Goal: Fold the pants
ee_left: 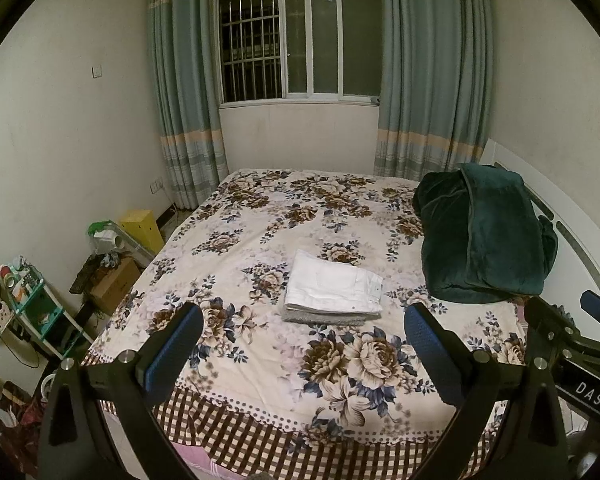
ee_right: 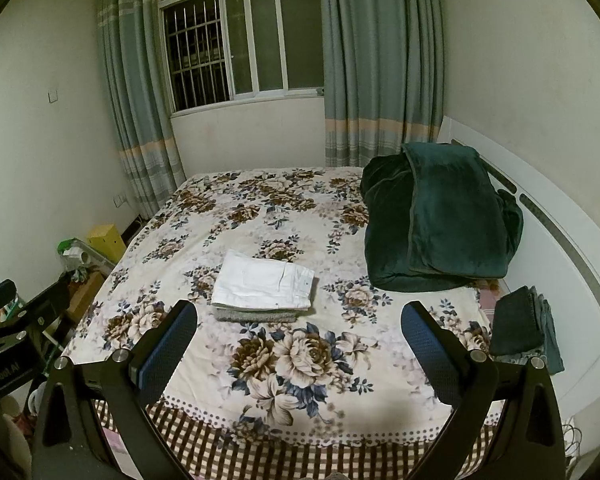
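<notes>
White pants [ee_left: 334, 286] lie folded into a flat rectangle on a grey folded garment [ee_left: 320, 317], in the middle of the floral bedspread [ee_left: 260, 360]. The stack also shows in the right wrist view, the white pants [ee_right: 262, 280] on top. My left gripper [ee_left: 304, 344] is open and empty, held above the bed's near edge, short of the stack. My right gripper [ee_right: 300, 340] is open and empty at the same distance. In the left wrist view the right gripper's body [ee_left: 572, 340] shows at the right edge.
A dark green blanket [ee_right: 440, 216] is heaped at the bed's right side by the white headboard [ee_right: 560, 240]. Dark folded clothes [ee_right: 524, 328] lie at the near right corner. Boxes, a shelf [ee_left: 40, 308] and clutter stand on the floor at the left.
</notes>
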The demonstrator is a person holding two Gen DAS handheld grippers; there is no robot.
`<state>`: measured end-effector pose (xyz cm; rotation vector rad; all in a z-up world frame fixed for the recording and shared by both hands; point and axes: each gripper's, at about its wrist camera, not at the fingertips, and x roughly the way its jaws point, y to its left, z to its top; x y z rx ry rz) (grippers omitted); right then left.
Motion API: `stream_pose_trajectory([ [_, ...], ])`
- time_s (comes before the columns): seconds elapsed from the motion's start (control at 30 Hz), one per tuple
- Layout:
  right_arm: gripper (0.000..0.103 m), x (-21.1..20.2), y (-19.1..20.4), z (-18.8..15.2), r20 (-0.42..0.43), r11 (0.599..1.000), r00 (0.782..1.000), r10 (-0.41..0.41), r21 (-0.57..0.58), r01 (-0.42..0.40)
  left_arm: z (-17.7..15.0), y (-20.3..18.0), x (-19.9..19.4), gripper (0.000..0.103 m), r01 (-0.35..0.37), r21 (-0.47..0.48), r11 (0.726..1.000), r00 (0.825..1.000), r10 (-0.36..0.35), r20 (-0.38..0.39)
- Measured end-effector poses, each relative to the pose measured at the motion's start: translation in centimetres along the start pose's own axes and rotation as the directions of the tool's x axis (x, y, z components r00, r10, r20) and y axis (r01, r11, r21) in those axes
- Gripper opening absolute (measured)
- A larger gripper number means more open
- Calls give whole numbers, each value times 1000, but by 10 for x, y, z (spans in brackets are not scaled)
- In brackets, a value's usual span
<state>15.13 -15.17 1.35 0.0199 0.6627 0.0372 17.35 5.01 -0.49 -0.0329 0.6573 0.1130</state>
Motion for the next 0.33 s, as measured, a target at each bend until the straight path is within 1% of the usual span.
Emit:
stream_pose_trajectory([
  [0.2,103,0,-1,1,0,1000,1000,0,1,0,0,-1,0,103,0,-2,1000,1000,0,0],
  [0.33,103,0,-2,1,-1,1000,1000,1,2,-1,1,-1,-2,103,-11,1,1000,1000,11,17],
])
